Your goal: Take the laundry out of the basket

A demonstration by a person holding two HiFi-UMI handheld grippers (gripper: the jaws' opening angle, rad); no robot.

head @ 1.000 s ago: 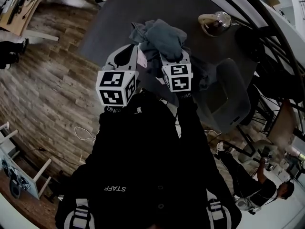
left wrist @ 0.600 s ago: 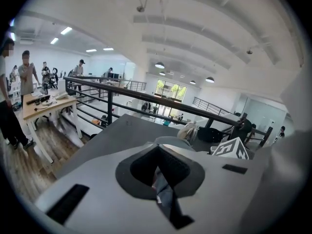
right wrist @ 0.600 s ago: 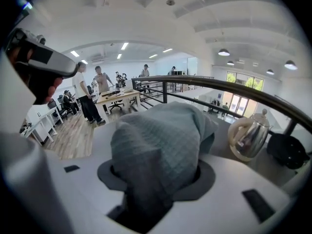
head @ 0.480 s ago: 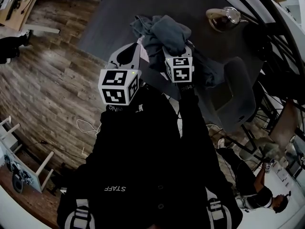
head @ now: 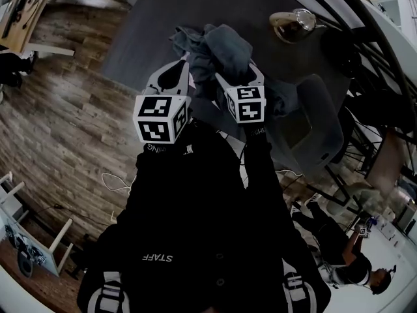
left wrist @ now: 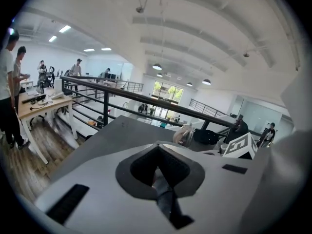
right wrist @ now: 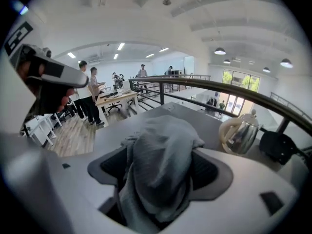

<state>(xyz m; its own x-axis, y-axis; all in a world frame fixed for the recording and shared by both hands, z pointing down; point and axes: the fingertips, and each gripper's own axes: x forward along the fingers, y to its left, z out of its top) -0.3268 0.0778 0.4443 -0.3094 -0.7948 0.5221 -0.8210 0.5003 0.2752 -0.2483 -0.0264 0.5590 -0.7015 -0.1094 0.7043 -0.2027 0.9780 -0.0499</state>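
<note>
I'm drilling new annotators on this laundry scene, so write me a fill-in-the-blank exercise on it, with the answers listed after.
1. The garment between the jaws of the right gripper is ___ in colour.
2. In the head view, the kettle stands on the table to the ___ of the garment.
3. The floor beside the table is laid with ___ planks.
Missing words: grey; right; wooden.
The right gripper's jaws have just been opening, the garment between them.
</note>
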